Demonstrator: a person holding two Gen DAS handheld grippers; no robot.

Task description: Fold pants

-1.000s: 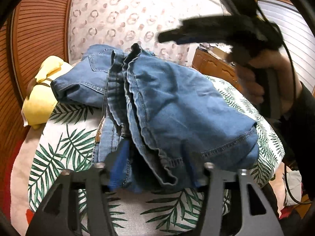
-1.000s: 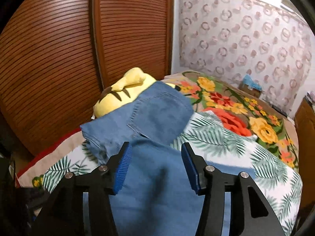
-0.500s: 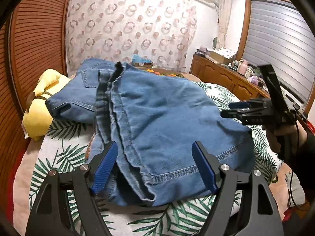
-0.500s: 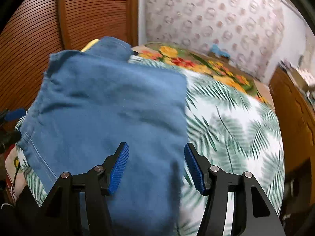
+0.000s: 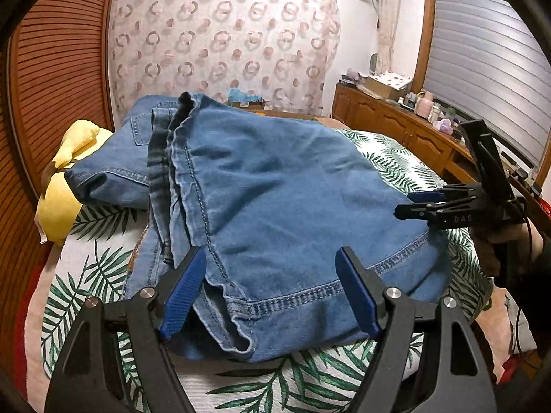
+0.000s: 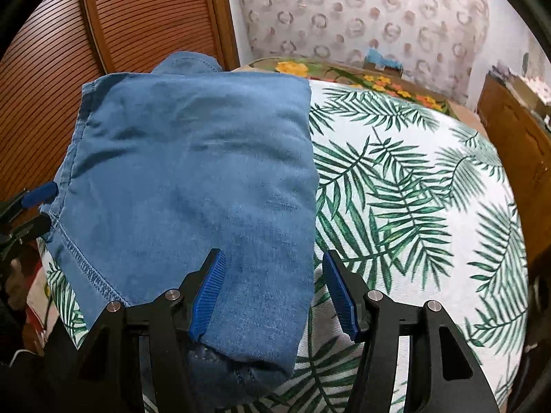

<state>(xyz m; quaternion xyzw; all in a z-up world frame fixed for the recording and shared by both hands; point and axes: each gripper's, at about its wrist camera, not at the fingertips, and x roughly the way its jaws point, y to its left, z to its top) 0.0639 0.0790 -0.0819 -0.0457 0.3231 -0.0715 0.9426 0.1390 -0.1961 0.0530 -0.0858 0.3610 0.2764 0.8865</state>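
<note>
The folded jeans (image 5: 275, 206) lie on the leaf-print bedspread (image 6: 413, 189), toward its wardrobe-side edge. The left gripper (image 5: 272, 292) hovers at their hem, spread wide, holding nothing. The right gripper (image 6: 272, 292) likewise gapes over their fold, empty.

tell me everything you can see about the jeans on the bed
The jeans are mid-blue denim with lighter topstitching, folded into a thick, slightly rumpled stack on the palm-leaf bedspread. A hemmed leg end lies nearest the left gripper, with layered seams along one side and a pocket panel at the far end beside a yellow plush toy. Both grippers are open; the right gripper straddles a folded edge, gripping nothing.
</note>
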